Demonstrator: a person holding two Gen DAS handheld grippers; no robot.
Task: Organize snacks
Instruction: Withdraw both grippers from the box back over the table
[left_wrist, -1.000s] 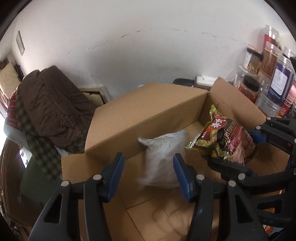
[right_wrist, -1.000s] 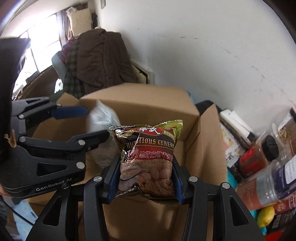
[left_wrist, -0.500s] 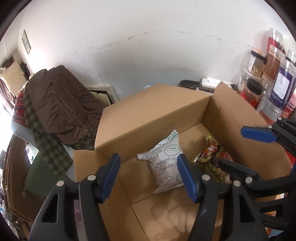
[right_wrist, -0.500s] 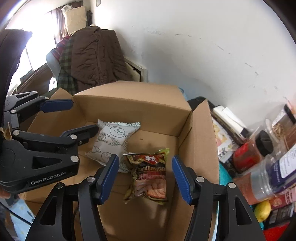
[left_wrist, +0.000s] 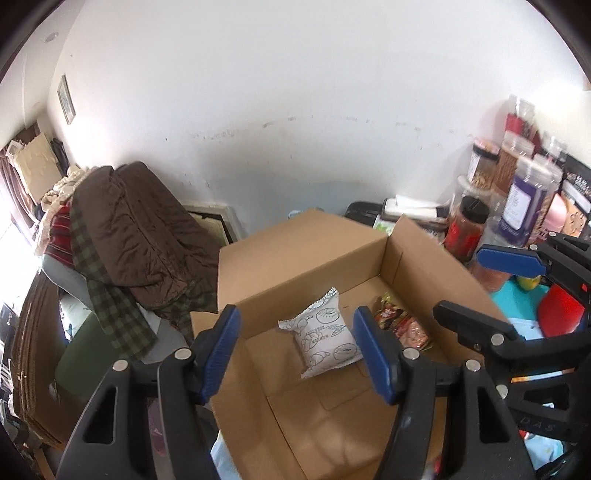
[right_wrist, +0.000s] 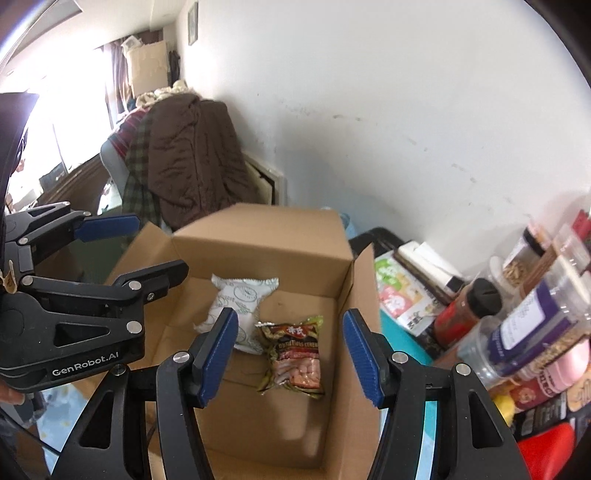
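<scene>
Against the white wall, a cardboard box (right_wrist: 258, 236) is seen holding a white packet (left_wrist: 325, 341) and a brown packet (right_wrist: 295, 360) near its far wall, both left gripper (left_wrist: 295, 350) and right gripper (right_wrist: 290, 356) released and empty, crowded jars (right_wrist: 467, 312) risking a knock.

Brown coat (left_wrist: 147, 236) over chair, white wall (right_wrist: 406, 92)

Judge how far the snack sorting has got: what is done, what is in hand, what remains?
Done: the white packet and the brown cereal packet lie side by side on the floor of the cardboard box. In hand: nothing; the left gripper and right gripper are both open and empty above the box. Left: jars and packets crowd the surface right of the box.
</scene>
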